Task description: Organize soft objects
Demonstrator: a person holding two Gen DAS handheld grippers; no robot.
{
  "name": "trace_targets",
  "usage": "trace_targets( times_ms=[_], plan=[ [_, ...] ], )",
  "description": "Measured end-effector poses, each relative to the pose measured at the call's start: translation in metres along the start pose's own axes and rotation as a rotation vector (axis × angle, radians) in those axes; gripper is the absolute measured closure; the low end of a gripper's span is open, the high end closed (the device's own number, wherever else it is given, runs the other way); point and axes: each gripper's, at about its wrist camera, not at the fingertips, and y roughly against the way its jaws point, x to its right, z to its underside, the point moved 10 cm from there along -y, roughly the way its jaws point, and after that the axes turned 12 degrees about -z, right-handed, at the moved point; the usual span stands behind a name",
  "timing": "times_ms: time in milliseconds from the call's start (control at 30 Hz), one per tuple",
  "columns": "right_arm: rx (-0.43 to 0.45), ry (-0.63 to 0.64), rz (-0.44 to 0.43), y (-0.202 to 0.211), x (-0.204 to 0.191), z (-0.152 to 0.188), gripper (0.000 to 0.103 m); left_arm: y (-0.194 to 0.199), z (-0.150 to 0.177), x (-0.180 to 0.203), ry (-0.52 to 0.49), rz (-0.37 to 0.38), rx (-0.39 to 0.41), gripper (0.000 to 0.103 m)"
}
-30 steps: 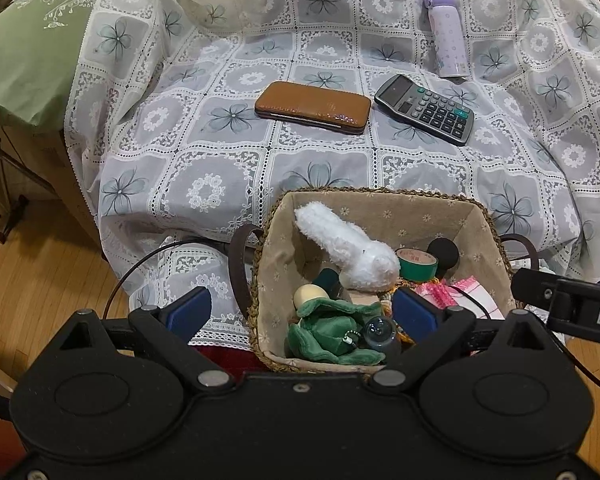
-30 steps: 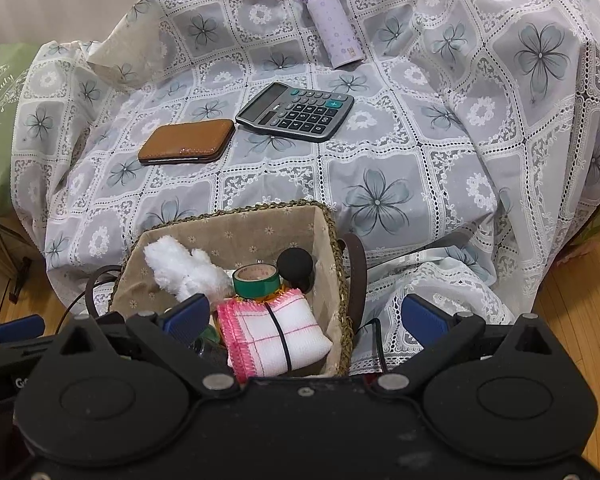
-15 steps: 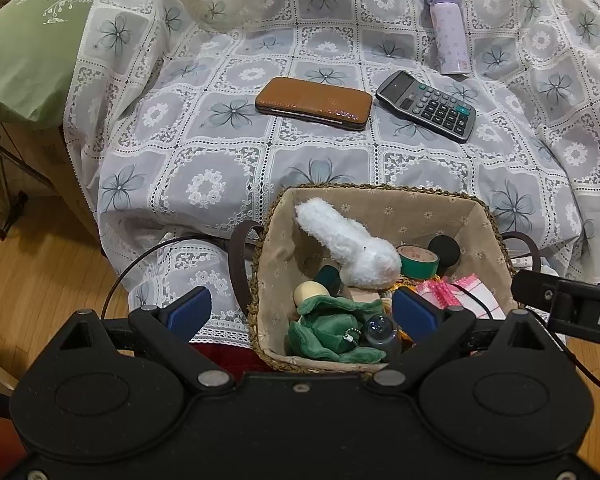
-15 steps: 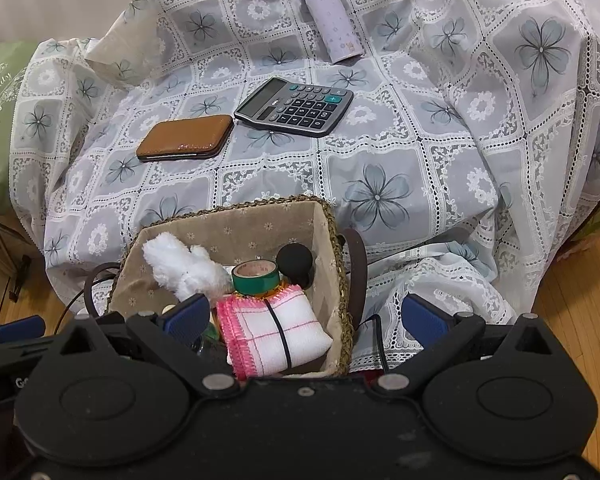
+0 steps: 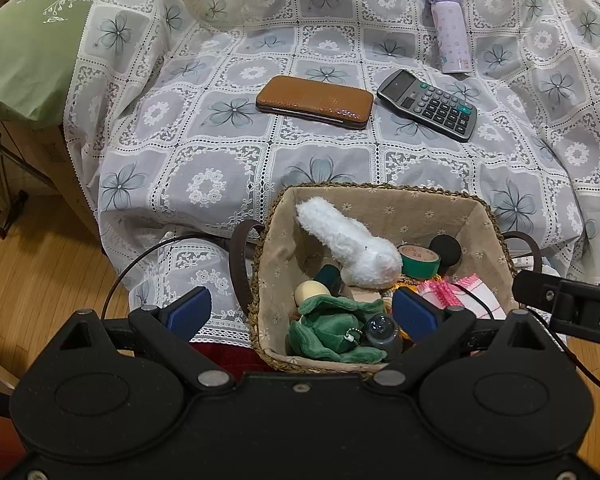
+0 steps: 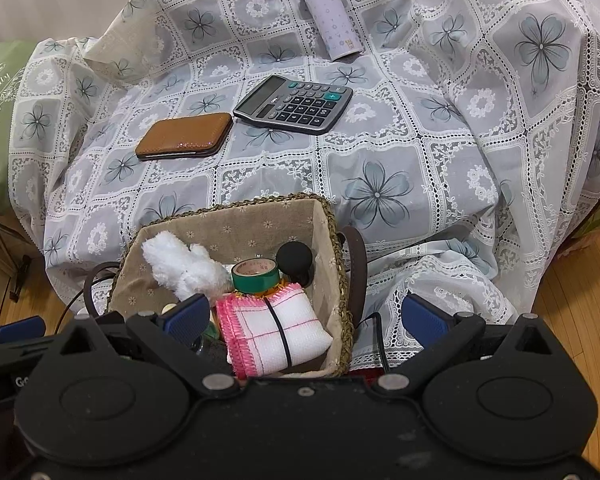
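A woven, fabric-lined basket [image 5: 380, 200] with dark handles sits at the near edge of a desk draped in a grey floral lace cloth [image 5: 228, 152]. Inside it lie a fluffy white plush toy [image 5: 348, 240], a green plush toy [image 5: 332, 332] at the near left, a folded white washcloth with pink trim [image 6: 276, 328] at the near right, a roll of green tape [image 6: 255, 276] and a black round object [image 6: 294, 256]. The left gripper [image 5: 300, 314] hovers released above the basket's near left side, its blue pads spread wide and empty. The right gripper [image 6: 306, 318] hangs equally spread over the basket's near right corner, grasping nothing. Farther back on the cloth lie a brown leather wallet [image 5: 314, 102], a grey calculator [image 5: 428, 104] and a lilac bottle [image 5: 448, 28].
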Motion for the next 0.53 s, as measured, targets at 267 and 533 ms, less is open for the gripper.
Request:
trace_targets(
  times_ms=[267, 533],
  plan=[
    [-0.003, -0.005, -0.001, -0.0013, -0.0003, 0.0014, 0.000, 0.0000, -0.0001, 0.0004, 0.000, 0.001, -0.003, 0.008],
    [-0.010, -0.014, -0.002, -0.0027, -0.0004, 0.0033, 0.000, -0.0007, 0.0019, 0.0015, -0.003, 0.000, -0.004, 0.008]
  ],
)
